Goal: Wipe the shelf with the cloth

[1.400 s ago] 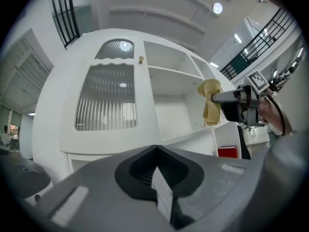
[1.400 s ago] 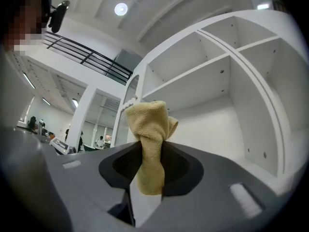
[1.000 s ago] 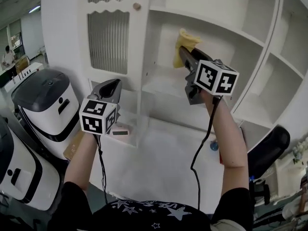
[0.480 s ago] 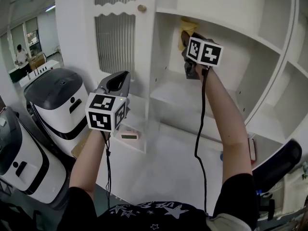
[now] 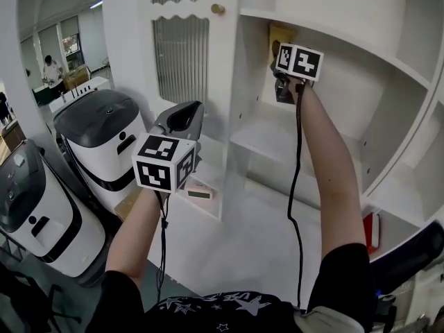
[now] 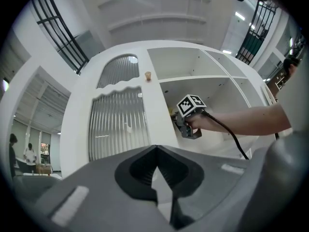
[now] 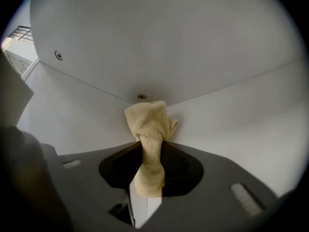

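A yellow cloth (image 7: 148, 129) is bunched between the jaws of my right gripper (image 7: 149, 149), which is shut on it. The cloth's top presses against the back wall of a white shelf compartment (image 7: 203, 47), just under a screw (image 7: 141, 96). In the head view the right gripper (image 5: 280, 55) is raised high inside the upper compartment, with the cloth (image 5: 280, 33) against the back wall. My left gripper (image 5: 182, 118) hovers lower, in front of the shelf's upright post, shut with nothing in it. In the left gripper view its jaws (image 6: 157, 150) meet, and the right gripper's marker cube (image 6: 191, 105) shows beyond.
A ribbed glass door (image 5: 180, 57) with a round knob (image 5: 218, 9) stands left of the compartment. Two white-and-grey machines (image 5: 104, 141) (image 5: 31, 217) stand at the left. A small pink device (image 5: 199, 192) lies on a low ledge. A red item (image 5: 375, 229) sits low right.
My right gripper has carried the cloth up and further in, from mid-compartment to the upper back wall. The left gripper has kept its place before the post.
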`<state>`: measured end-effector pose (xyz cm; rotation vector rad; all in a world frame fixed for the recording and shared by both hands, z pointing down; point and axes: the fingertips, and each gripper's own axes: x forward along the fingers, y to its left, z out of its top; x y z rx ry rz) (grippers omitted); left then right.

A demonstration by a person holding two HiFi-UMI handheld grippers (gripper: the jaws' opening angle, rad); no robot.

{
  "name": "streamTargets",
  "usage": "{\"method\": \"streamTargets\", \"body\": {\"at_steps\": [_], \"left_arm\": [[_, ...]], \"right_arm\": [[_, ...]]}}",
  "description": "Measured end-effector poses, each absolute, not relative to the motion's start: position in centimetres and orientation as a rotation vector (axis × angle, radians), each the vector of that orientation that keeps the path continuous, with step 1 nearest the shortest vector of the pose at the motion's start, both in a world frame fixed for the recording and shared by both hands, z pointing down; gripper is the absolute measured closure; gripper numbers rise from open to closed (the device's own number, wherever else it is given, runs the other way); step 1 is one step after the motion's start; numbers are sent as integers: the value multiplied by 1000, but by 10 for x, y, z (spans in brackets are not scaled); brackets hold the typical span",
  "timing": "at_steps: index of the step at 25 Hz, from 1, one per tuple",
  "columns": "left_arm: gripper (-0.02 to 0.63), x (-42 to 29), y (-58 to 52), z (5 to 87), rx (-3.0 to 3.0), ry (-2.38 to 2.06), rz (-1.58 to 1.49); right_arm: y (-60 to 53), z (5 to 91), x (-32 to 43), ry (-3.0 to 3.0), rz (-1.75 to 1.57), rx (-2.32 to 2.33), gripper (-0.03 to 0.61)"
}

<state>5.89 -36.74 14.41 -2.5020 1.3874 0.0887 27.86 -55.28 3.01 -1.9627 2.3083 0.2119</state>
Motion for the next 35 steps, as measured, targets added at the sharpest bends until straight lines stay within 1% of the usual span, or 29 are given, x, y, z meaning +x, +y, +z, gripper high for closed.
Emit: {"method": "streamTargets", "body": {"at_steps": [3, 7, 15, 21, 35], "left_arm": [[614, 55, -368, 148, -2509, 1409, 89], [614, 66, -369, 154, -2550, 1419, 90], [614, 59, -363, 157, -2552, 1453, 92], [614, 53, -355, 160, -2528, 1470, 65], [614, 50, -347, 155, -2599, 1310, 106]], "right_arm": [[-563, 27, 270, 2323, 210, -1941, 439], [-571, 22, 279, 2337, 225, -1927, 443], [-558, 26, 265, 2431, 281, -1875, 445], [-535, 30, 250, 2495, 338, -1820, 445], [-451, 33, 188, 2681, 426, -1631, 445]]}}
